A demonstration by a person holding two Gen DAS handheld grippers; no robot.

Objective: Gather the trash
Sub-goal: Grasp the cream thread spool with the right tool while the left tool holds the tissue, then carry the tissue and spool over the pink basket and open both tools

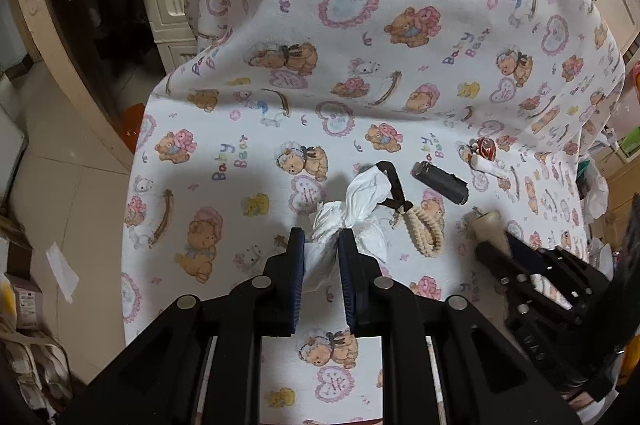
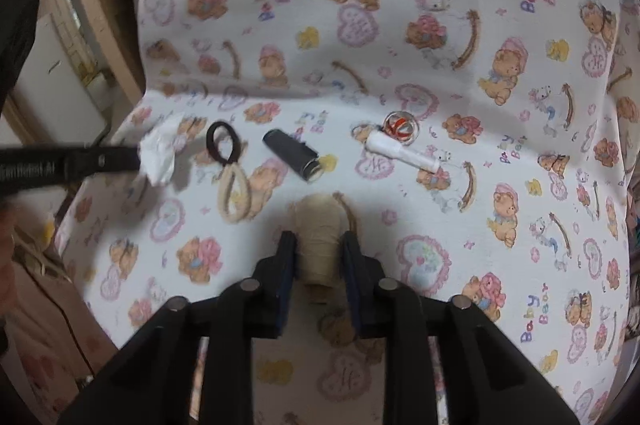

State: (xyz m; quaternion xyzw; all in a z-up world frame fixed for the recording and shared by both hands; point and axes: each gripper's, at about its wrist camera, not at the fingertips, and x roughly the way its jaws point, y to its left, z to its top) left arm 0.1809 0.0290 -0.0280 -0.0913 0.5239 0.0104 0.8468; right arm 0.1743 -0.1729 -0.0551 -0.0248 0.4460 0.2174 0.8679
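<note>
Left gripper (image 1: 321, 245) clamped on crumpled tissue (image 1: 352, 209) near the printed sheet's (image 1: 224, 217) left edge; right gripper (image 2: 319, 245) clamped on thread spool (image 2: 319, 229); bare sheet beyond, far and right.

White tissue (image 1: 352, 209) on pink-heart, brown-bear printed white cloth (image 1: 360, 25).
</note>
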